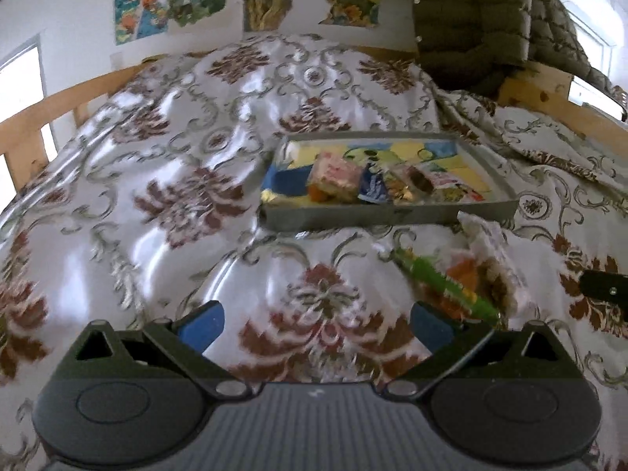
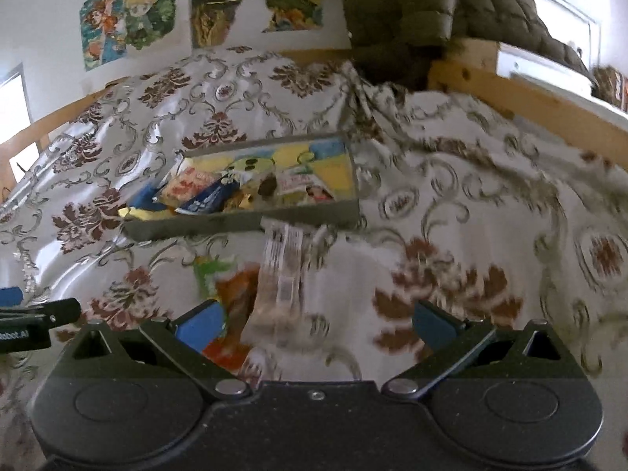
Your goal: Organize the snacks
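The left gripper (image 1: 316, 327) is seen with its jaws spread wide and nothing between them; only patterned bedspread (image 1: 157, 196) lies in the gap. The right gripper (image 2: 316, 327) is likewise wide apart and empty, though a clear-wrapped snack (image 2: 280, 274) lies just ahead of it, nearer the left blue pad, at about 11 o'clock from the gap's middle.

Beside that wrapper, at its 9 o'clock in the right wrist view, a green packet (image 2: 212, 269) and an orange packet (image 2: 235, 294) are bunched together, touching or overlapping; motion blur keeps the exact contact from being read. In the left wrist view the same loose cluster is found at about 2 o'clock from the left gripper, with the green packet (image 1: 447, 286) running diagonally.

Further out, at 12 o'clock, a shallow grey tray (image 1: 392, 218) rests on the bedspread, already holding several packets, among them a pink-and-white pack (image 1: 333, 174) and a dark blue pouch (image 1: 373, 188). The clear-wrapped snack's far end lies close against the tray's near wall.

The step in hand is judged to be the approach for another pick: some snacks are sorted into the tray, at least three are left outside. The next move would call for the right gripper to be advanced and shifted slightly toward 11 o'clock, lowered over the clear wrapper, and closed on it without the neighbouring packets being caught.
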A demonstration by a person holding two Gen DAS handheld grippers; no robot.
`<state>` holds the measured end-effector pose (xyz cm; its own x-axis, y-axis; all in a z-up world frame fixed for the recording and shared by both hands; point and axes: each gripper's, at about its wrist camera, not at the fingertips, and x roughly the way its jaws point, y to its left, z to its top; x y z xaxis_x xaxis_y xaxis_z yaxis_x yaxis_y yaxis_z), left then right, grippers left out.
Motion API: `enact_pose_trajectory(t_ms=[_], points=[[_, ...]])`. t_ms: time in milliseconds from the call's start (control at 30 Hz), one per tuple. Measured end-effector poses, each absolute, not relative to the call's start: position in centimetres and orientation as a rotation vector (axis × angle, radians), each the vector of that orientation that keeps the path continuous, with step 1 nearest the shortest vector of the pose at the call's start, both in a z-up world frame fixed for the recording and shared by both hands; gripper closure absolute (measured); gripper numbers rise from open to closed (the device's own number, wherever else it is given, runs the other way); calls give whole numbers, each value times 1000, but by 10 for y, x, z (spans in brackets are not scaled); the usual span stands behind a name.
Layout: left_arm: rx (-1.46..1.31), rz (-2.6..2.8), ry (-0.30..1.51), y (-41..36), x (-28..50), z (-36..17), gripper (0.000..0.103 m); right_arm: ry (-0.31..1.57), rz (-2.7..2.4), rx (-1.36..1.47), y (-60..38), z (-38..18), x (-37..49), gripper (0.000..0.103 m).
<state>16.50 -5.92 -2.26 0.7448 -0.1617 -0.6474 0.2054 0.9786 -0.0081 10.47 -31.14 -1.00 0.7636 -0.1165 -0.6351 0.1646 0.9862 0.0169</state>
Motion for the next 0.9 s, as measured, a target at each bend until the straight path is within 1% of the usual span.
enact_pose_trajectory(t_ms=[133,367,633,900], points=[[87,-249,701,-72,188,-32,0,660,-131,52,-315,-23,126,1],[6,-375,745,-86,222,-49,0,642,-97,-84,-307,-40,144,1],[-61,-394,781,-101,251,-65,0,669,-102,-62,-309,-54,160,1],[-128,-403,829,-100,263,-76,0,687,-106,-80,-306,-64,167,1]])
